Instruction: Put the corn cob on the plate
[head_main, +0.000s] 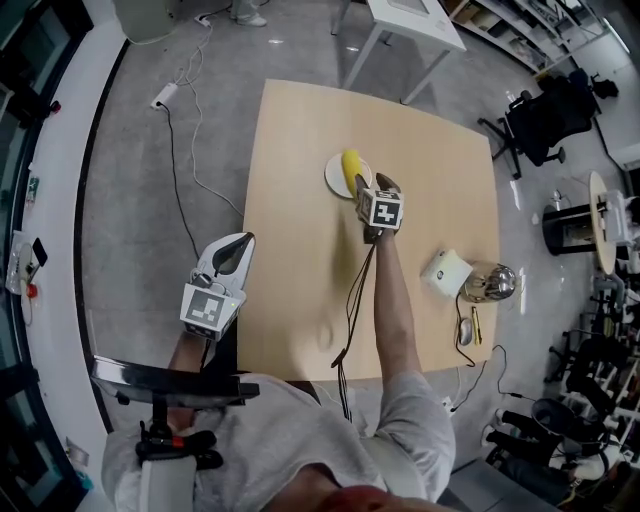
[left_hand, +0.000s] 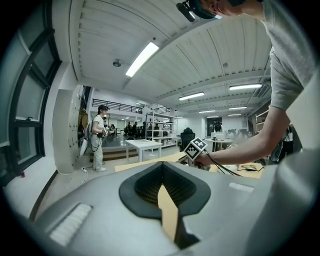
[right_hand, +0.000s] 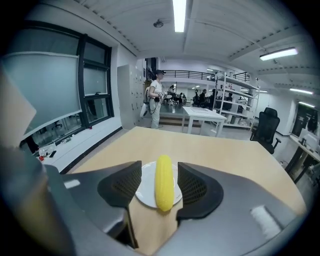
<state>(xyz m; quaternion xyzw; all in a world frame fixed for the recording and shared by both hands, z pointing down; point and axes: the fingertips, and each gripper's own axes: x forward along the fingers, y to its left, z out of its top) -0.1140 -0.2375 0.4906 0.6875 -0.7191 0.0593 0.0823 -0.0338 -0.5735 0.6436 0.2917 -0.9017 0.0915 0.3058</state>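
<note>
The yellow corn cob (head_main: 351, 168) lies on the small white plate (head_main: 335, 180) at the middle of the wooden table, its near end reaching past the rim. My right gripper (head_main: 374, 185) hovers just on the near side of it, open and holding nothing. In the right gripper view the corn cob (right_hand: 164, 182) and plate (right_hand: 144, 192) show between the spread pads of the right gripper (right_hand: 159, 170), and neither pad touches the cob. My left gripper (head_main: 243, 240) hangs off the table's left edge, shut and empty. In its own view, the left gripper (left_hand: 162, 176) points across the table.
A white box (head_main: 445, 272), a shiny metal pot (head_main: 490, 282), a mouse (head_main: 466, 330) and a yellow pen (head_main: 477, 325) sit at the table's right edge. A black chair frame (head_main: 165, 385) stands below the left gripper. A white table (head_main: 405, 20) and an office chair (head_main: 545, 115) stand beyond.
</note>
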